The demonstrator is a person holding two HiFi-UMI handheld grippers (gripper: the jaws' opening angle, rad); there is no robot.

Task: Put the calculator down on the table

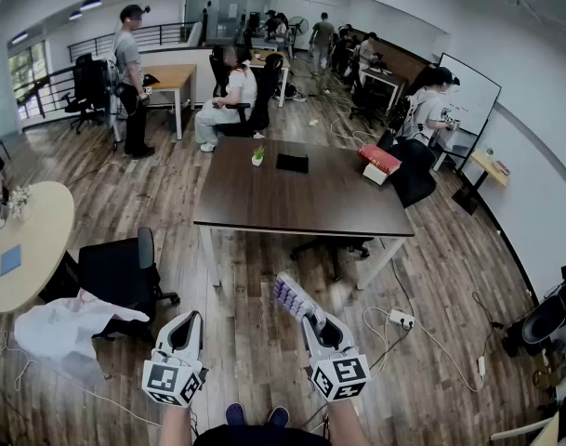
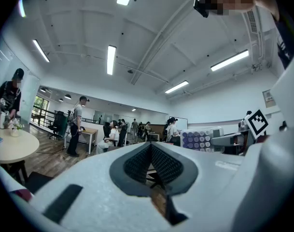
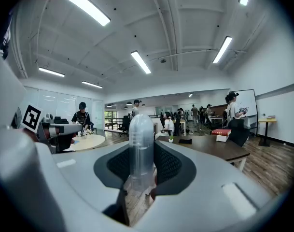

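White calculator [image 1: 293,296] with purple keys, held in the right tool [image 1: 310,321], well short of the table [image 1: 301,214].
Seen edge-on, it stands between the right tool's pads [image 3: 168,166], which press on it at a narrow gap, and it juts forward over the wooden floor [image 1: 255,342]. Just beside it, the left tool [image 1: 190,320] has its jaws together on nothing. Ahead stands the dark brown table, carrying 1 small plant [image 1: 257,157], 1 flat black thing [image 1: 292,163] and 1 red book [image 1: 380,159].

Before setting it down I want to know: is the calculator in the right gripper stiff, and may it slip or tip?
Probably stiff: the calculator juts straight from the right gripper without sagging. It looks thin and is held by one end, so it may pivot or slip.
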